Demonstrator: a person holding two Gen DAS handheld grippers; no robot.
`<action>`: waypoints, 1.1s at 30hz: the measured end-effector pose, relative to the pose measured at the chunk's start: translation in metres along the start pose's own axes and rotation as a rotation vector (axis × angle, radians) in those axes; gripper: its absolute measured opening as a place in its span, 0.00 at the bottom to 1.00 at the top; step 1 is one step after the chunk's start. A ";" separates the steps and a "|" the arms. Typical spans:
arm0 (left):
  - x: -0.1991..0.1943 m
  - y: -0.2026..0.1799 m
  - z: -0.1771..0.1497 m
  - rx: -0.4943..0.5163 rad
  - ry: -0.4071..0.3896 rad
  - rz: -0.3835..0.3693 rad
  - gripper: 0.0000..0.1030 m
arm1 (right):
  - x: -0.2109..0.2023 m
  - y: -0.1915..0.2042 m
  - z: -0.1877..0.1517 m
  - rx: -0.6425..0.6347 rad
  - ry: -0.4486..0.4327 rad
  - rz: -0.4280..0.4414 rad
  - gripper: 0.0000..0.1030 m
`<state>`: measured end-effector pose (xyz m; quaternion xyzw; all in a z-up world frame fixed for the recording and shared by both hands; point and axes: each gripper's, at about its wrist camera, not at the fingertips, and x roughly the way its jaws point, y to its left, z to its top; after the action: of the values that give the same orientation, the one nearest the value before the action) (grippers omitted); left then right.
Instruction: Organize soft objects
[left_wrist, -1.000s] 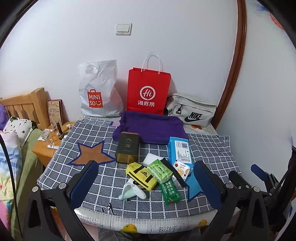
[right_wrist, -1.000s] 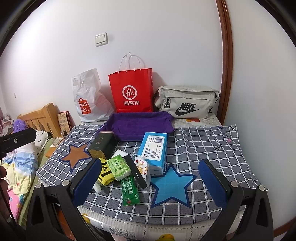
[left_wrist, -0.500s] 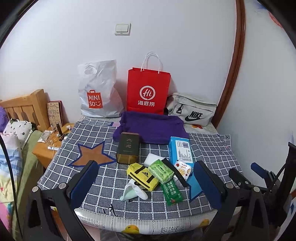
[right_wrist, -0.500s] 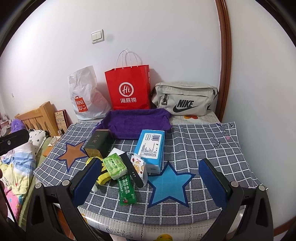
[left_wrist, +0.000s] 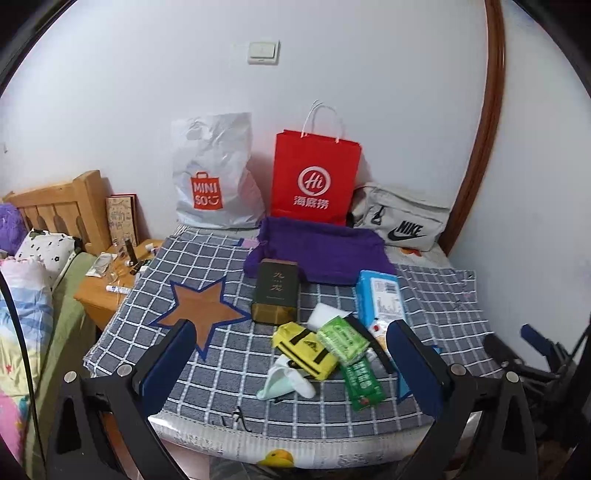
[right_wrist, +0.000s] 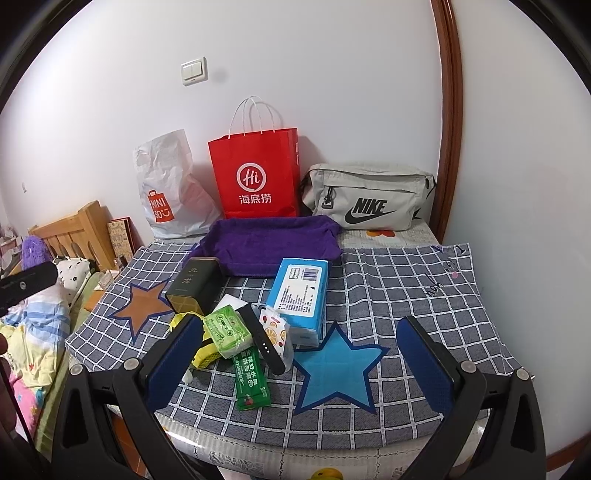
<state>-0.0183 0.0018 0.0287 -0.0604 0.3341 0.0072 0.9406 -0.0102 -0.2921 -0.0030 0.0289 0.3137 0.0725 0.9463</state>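
A pile of small items lies on the checked cloth: a blue tissue pack (right_wrist: 301, 293) (left_wrist: 380, 301), a green tissue pack (right_wrist: 227, 330) (left_wrist: 341, 334), a yellow pouch (left_wrist: 304, 349), a long green packet (right_wrist: 251, 380) (left_wrist: 362, 380), a fruit-print packet (right_wrist: 275, 330), a white-green slipper-like item (left_wrist: 284, 384) and a dark green tin (left_wrist: 275, 291) (right_wrist: 194, 284). A purple folded towel (right_wrist: 271, 243) (left_wrist: 321, 251) lies behind. My left gripper (left_wrist: 290, 360) and right gripper (right_wrist: 299, 360) are both open and empty, held before the table's front edge.
A white Miniso bag (left_wrist: 218, 177), a red paper bag (right_wrist: 256, 175) and a grey Nike bag (right_wrist: 369, 197) stand along the back wall. A black strap (right_wrist: 260, 338) lies in the pile. A wooden nightstand (left_wrist: 107, 291) and bed are at the left.
Both grippers have shifted slightly toward the table; the items appear a little nearer and lower in view. Nothing on the table has moved.
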 end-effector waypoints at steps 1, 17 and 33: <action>0.003 0.002 0.000 -0.004 0.004 -0.002 1.00 | 0.000 0.000 0.000 0.000 0.001 0.001 1.00; 0.028 0.013 0.003 0.015 0.005 -0.035 1.00 | 0.004 0.007 0.007 -0.008 -0.026 0.060 1.00; 0.052 0.043 0.007 -0.017 -0.008 0.012 1.00 | 0.017 0.013 0.013 -0.043 -0.030 0.103 1.00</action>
<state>0.0245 0.0437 -0.0032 -0.0664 0.3306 0.0157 0.9413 0.0097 -0.2770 -0.0018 0.0257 0.2958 0.1272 0.9464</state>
